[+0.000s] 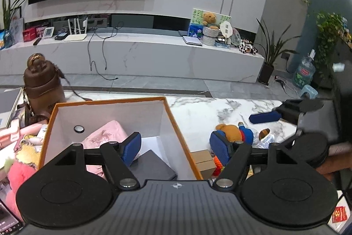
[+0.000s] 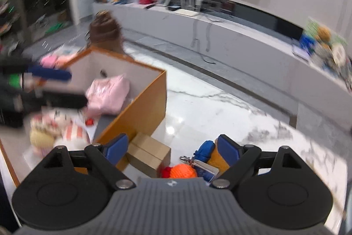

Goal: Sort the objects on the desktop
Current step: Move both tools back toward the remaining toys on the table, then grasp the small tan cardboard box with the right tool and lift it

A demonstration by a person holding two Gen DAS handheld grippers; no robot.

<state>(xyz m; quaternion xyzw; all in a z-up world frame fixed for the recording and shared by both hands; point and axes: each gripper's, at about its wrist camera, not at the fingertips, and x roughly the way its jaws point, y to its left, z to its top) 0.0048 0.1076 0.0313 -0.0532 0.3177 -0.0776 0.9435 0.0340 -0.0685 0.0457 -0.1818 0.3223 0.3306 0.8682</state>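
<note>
Left gripper (image 1: 175, 148): jaws open and empty above the near wall of the orange-rimmed box (image 1: 176, 124), which serves as the sorting bin. Inside it lie a grey flat case (image 1: 154, 165) and a pink pouch (image 1: 103, 136). Right gripper (image 2: 171, 150): jaws open, nothing between them, poised over unsorted items just outside the box: a cardboard carton (image 2: 149, 153), an orange pompom (image 2: 183, 171) and, beyond, a plush bear (image 1: 233, 131) on the marble table (image 1: 209, 111)
</note>
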